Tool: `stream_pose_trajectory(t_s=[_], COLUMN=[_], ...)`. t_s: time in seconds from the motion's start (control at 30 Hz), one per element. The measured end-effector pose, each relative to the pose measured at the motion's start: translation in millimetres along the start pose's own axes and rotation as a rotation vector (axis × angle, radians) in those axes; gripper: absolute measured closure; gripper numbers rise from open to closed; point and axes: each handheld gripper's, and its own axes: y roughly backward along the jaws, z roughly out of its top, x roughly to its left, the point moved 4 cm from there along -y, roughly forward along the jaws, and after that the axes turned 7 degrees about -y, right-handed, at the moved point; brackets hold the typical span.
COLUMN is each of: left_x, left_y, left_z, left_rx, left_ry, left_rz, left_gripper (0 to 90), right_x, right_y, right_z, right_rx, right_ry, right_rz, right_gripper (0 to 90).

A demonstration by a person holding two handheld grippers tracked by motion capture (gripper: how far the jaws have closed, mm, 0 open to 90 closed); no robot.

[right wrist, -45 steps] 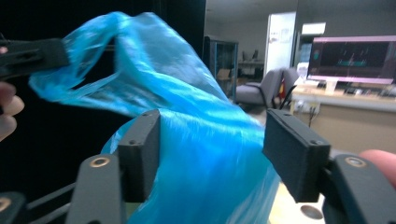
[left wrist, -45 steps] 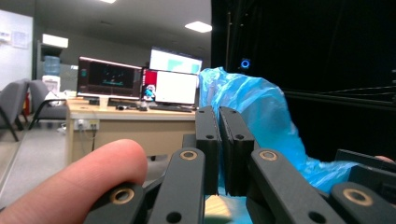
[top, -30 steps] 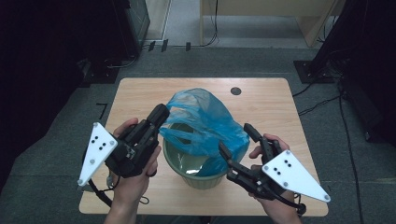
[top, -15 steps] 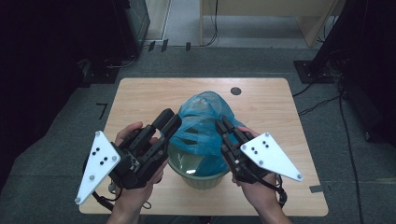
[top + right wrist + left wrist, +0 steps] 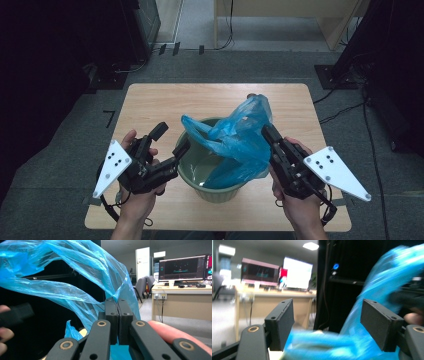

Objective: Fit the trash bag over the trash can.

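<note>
Blue plastic, thin and crinkled, is what catches the eye: a bin liner bag (image 5: 239, 142) draped partly into a pale green waste bin (image 5: 196, 166) that stands on the wooden desk (image 5: 150, 102), a little toward the person's edge. Most of the bag is bunched over the bin's rim from about twelve round to four o'clock, with one strip reaching across the opening toward ten o'clock. The right gripper (image 5: 267, 132) comes in from four o'clock of the bin; its fingers (image 5: 117, 312) are pressed tight together on a fold of the bag, and in the right gripper view the film fans up and away from that pinch. The left gripper (image 5: 170, 139) sits at eight o'clock of the bin, just beside the rim, with its fingers (image 5: 280, 322) wide apart; they have just been opening. In the blurred left gripper view, blue film lies low between them, but I cannot tell whether it touches either pad. A hand holds each gripper from the near edge of the desk, and a grey three-cornered plate (image 5: 112, 167) rides on the left one.
</note>
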Motion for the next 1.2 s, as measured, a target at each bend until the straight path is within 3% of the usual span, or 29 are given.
stream_pose_trajectory(t_s=[0.2, 0.27, 0.33, 0.37, 0.4, 0.5, 0.57, 0.67, 0.7, 0.77, 0.83, 0.9, 1.03, 1.2], left_x=[16.5, 19.6, 21.6, 21.6, 23.7, 25.9, 28.0, 26.2, 24.5, 21.0, 18.4, 17.7, 22.8, 31.3], left_y=[-14.7, -18.1, -20.5, -20.5, -23.3, -30.8, -37.5, -43.7, -45.0, -45.2, -44.3, -41.3, -28.6, -9.2], left_z=[-21.8, -25.4, -26.8, -26.8, -26.6, -29.1, -32.7, -34.1, -34.0, -32.3, -29.9, -27.2, -22.0, -16.1], left_rx=[0.078, 0.089, 0.099, 0.099, 0.103, 0.134, 0.159, 0.168, 0.162, 0.13, 0.108, 0.095, 0.072, 0.043], left_ry=[0.086, 0.124, 0.188, 0.188, 0.241, 0.261, 0.305, 0.294, 0.287, 0.274, 0.26, 0.244, 0.236, 0.214], left_rz=[0.045, 0.034, 0.007, 0.007, -0.01, -0.002, -0.006, -0.007, -0.011, -0.022, -0.032, -0.023, 0.0, 0.035], left_gripper=[16.1, 12.4, 11.0, 11.0, 11.1, 11.4, 12.7, 15.2, 20.8, 51.2, 67.4, 78.2, 89.3, 90.0], right_x=[-5.0, -4.3, -3.2, -2.7, -1.8, -2.1, -3.7, -6.1, -6.6, -8.2, -9.5, -11.7, -19.2, -27.0], right_y=[11.1, 15.1, 18.8, 20.4, 22.6, 26.4, 29.3, 32.2, 32.6, 33.9, 35.1, 36.8, 41.2, 45.5], right_z=[5.2, 6.7, 7.8, 8.2, 8.2, 8.6, 9.3, 9.1, 8.8, 7.6, 6.5, 5.4, 4.4, 1.8], right_rx=[-0.03, -0.037, -0.041, -0.045, -0.043, -0.043, -0.044, -0.048, -0.049, -0.047, -0.047, -0.048, -0.051, -0.044], right_ry=[-0.016, -0.021, -0.016, -0.008, -0.012, -0.024, -0.038, -0.034, -0.031, -0.026, -0.02, -0.015, -0.017, -0.021], right_rz=[0.028, 0.049, 0.072, 0.084, 0.098, 0.125, 0.148, 0.156, 0.156, 0.155, 0.148, 0.139, 0.113, 0.092], right_gripper=[90.0, 90.0, 90.0, 90.0, 90.0, 90.0, 90.0, 90.0, 90.0, 90.0, 90.0, 90.0, 90.0, 90.0])
